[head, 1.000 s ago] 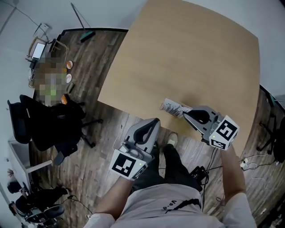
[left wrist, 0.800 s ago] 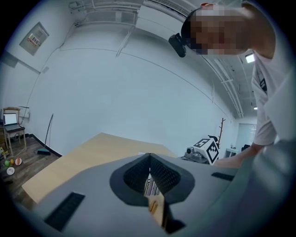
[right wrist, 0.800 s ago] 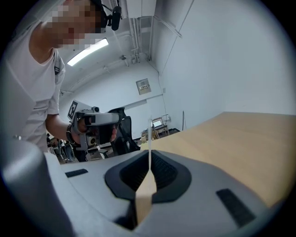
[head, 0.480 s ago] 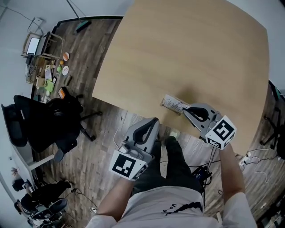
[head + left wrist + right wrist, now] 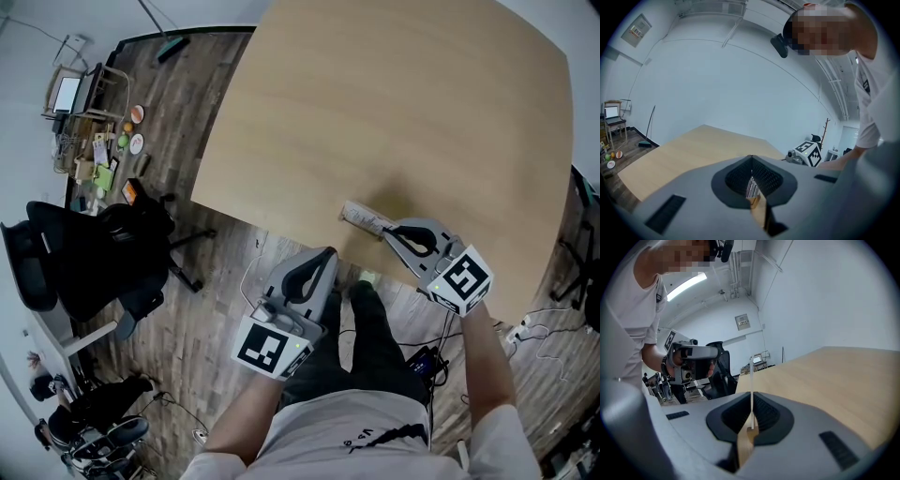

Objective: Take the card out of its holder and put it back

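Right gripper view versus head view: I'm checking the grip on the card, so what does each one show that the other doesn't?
Only the right gripper view: the card edge-on, a thin white line clamped between the right gripper's fingers. Only the head view: the card's printed face, held above the table near its front edge, plus the floor and a black chair. Both: the card, the table and the left gripper, clear of the card.

A pale wood worktop (image 5: 403,103) with rounded corners stands on a dark plank floor (image 5: 216,281). To the left sit a black office chair (image 5: 84,253) and a cluttered wire rack (image 5: 80,103). The walls (image 5: 717,84) are plain white, one bearing a framed notice (image 5: 742,321). A strip light (image 5: 686,286) glows overhead.
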Demonstrator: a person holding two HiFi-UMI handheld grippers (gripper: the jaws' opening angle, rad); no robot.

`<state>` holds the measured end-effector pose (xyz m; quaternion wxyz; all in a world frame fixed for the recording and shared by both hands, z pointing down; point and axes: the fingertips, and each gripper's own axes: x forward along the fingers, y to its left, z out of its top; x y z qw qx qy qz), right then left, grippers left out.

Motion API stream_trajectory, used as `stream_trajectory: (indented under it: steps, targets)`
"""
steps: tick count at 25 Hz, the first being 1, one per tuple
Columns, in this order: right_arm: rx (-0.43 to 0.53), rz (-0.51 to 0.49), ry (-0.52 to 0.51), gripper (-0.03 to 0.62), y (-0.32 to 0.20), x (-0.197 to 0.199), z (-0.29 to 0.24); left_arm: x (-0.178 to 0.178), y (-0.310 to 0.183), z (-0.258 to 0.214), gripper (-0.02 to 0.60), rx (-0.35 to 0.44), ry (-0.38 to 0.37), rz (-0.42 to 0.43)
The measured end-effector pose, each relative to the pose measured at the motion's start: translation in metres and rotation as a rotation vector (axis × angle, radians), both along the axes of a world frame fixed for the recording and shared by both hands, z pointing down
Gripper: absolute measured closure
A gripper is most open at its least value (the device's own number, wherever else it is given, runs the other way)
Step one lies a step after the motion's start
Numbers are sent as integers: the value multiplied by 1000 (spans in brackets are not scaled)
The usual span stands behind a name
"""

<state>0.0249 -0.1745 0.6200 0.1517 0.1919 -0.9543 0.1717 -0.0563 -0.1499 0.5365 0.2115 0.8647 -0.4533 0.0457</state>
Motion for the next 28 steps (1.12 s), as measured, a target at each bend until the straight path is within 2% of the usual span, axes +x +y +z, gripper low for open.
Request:
stream_trajectory:
  steps: [3,13,18,20,24,28]
  targets:
    - [-3,-2,4,569,0,0,4,-2,3,9,569,-26,-4,3]
    - [-32,-47,48,569,3,-4,22,-2,3,10,569,-38,15,12]
    - [-42,-95,144,569,12,-2,41,2,4,6,569,-21,29,25]
    - [-51,-95,138,568,12,-3,41,1,6,9,569,-38,12,29]
    - [-66,-89,136,497,10,-1,37,3,8,7,569,-28,19,33]
    - [-58,-44,133,497,8,9,24,6,9,2,569,-21,19,43]
